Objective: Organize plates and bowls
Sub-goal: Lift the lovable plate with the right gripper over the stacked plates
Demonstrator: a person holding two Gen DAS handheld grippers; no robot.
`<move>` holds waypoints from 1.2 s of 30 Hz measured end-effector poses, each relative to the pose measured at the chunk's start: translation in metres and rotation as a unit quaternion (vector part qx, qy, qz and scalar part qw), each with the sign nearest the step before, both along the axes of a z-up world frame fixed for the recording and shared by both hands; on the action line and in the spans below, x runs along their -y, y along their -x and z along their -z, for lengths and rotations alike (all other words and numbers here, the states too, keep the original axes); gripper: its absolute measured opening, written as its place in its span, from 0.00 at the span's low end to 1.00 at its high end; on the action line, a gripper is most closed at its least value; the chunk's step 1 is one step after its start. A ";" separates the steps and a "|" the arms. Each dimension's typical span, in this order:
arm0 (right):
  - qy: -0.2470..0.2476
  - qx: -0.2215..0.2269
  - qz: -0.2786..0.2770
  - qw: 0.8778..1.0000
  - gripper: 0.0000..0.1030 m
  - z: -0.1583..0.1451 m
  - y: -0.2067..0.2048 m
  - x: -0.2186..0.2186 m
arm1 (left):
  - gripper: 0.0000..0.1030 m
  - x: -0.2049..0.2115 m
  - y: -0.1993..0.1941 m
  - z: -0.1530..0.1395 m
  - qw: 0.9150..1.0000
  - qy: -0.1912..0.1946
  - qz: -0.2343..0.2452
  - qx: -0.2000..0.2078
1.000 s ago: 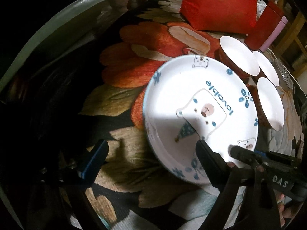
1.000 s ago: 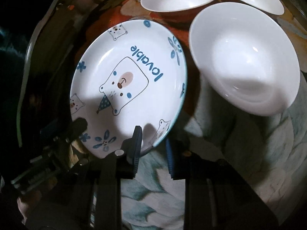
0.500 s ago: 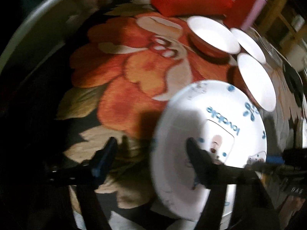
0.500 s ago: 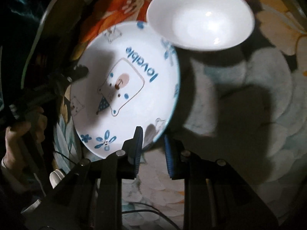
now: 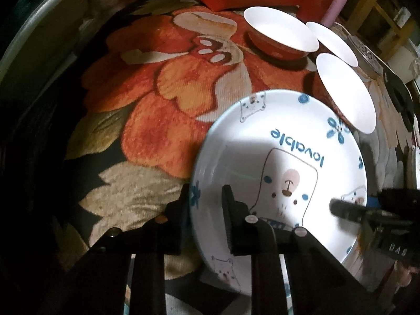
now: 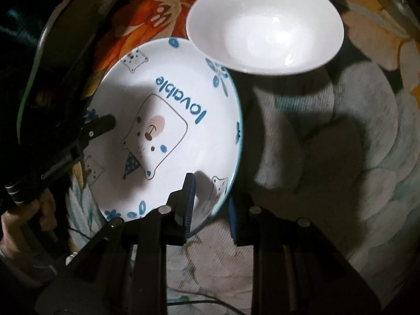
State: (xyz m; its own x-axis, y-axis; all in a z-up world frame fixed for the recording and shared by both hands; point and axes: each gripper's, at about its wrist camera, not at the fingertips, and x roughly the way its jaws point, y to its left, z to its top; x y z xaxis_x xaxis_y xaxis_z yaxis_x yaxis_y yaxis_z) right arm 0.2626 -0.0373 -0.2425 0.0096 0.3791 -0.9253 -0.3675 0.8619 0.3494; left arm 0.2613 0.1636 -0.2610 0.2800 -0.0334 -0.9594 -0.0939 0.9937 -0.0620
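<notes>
Plate (image 5: 288, 157), round glazed ceramic, rim pinched by left tool (image 5: 206, 202) and right tool (image 6: 210, 199); woven floral cloth (image 5: 157, 105) beneath.

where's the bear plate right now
The bear plate is held tilted above the floral cloth, pinched at opposite rims by the left gripper and right gripper, just in front of the nearest white bowl.
</notes>
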 end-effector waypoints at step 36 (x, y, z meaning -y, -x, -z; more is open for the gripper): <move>-0.011 0.005 -0.020 1.000 0.19 -0.029 0.016 0.029 | 0.20 0.011 0.068 -0.042 0.998 0.049 0.011 0.029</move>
State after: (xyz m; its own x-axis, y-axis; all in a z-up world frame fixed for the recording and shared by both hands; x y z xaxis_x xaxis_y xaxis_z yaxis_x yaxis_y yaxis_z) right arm 0.2470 -0.0659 -0.2131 0.0037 0.3989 -0.9170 -0.4059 0.8387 0.3632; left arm 0.1930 0.1522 -0.2186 0.3337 -0.1331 -0.9332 -0.0663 0.9842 -0.1641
